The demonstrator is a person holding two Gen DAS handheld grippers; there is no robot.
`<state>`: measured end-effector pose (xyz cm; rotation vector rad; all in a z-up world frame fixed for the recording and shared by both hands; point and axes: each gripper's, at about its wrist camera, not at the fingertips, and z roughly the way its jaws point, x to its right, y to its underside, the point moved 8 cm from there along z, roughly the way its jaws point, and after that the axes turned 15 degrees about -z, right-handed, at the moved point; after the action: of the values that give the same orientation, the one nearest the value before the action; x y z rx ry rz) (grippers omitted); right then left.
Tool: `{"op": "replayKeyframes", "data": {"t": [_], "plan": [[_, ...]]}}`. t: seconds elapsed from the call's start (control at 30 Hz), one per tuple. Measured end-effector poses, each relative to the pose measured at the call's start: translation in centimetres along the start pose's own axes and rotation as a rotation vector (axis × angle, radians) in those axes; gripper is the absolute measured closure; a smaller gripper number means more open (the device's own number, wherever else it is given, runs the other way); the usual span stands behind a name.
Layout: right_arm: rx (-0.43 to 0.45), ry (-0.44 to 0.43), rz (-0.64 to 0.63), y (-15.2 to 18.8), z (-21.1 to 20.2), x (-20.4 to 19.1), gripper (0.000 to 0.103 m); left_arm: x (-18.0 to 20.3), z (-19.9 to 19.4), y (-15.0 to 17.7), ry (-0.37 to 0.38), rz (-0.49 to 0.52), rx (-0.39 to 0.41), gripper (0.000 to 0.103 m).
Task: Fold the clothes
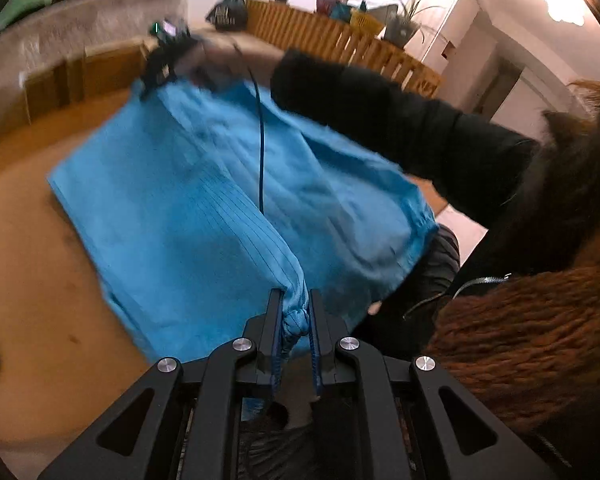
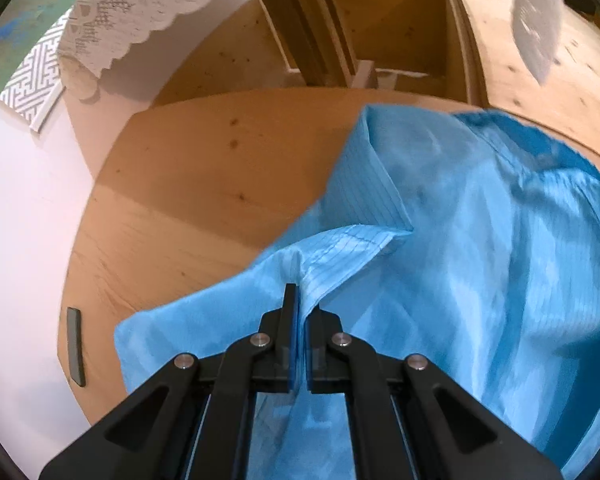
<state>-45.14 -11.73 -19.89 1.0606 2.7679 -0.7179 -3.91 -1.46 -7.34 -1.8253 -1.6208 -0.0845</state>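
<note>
So both are clamped on the blue garment (image 1: pixel 204 200): left gripper (image 1: pixel 294 312) pinches a bunched bit bottom center, right gripper (image 2: pixel 304 312) grips an edge over the wooden table (image 2: pixel 188 184).

Black two-finger left gripper (image 1: pixel 295 308) with silver screws and blue-lined pads; the person wears a black sleeve (image 1: pixel 400 128) and brown fuzzy scarf (image 1: pixel 520 340).
</note>
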Motion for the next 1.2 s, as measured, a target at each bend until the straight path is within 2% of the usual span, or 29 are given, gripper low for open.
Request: {"op": "replayKeyframes", "data": {"t": [0.17,0.23,0.3,0.37,0.4,0.47,0.63,0.77,0.93,1.0,1.07,1.13,1.2], "plan": [[-0.023,0.023,-0.012,1.4,0.6,0.9,0.101,0.0,2.7,2.3,-0.025,0.029,-0.087,0.092],[-0.036,0.032,-0.019,1.8,1.0,1.1,0.101,-0.3,3.5,3.4,-0.058,0.048,-0.125,0.091],[-0.058,0.048,-0.036,2.3,1.6,1.2,0.100,-0.6,4.1,4.3,-0.078,0.056,-0.160,0.082],[-0.091,0.088,-0.069,2.7,2.2,1.1,0.100,-1.2,4.5,5.1,-0.099,0.025,-0.182,0.055],[-0.094,0.100,-0.075,2.9,2.0,1.2,0.100,-1.4,4.3,5.4,-0.092,0.004,-0.184,0.052],[-0.098,0.123,-0.087,3.1,1.4,1.4,0.099,-1.9,3.8,6.0,-0.079,-0.037,-0.187,0.052],[-0.106,0.179,-0.116,3.7,0.1,1.8,0.093,-5.1,0.5,6.9,-0.143,-0.133,-0.115,0.052],[-0.113,0.224,-0.139,4.2,-1.1,2.1,0.087,-7.2,-1.0,8.2,-0.094,-0.260,-0.077,0.052],[-0.120,0.266,-0.160,4.8,-2.3,2.4,0.082,-4.8,-1.7,10.0,-0.061,-0.204,-0.095,0.052],[-0.125,0.254,-0.161,5.2,-2.3,2.2,0.082,-4.0,-3.0,10.3,-0.062,-0.209,-0.069,0.051],[-0.140,0.264,-0.165,5.5,-2.3,1.4,0.082,-2.7,-3.5,10.5,-0.054,-0.193,-0.055,0.046],[-0.152,0.276,-0.185,6.1,-2.8,0.9,0.082,-1.2,-3.0,11.0,-0.019,-0.174,-0.071,0.046],[-0.138,0.312,-0.226,6.7,-4.3,0.4,0.082,-0.3,-2.3,11.2,-0.033,-0.133,-0.087,0.046]]}}
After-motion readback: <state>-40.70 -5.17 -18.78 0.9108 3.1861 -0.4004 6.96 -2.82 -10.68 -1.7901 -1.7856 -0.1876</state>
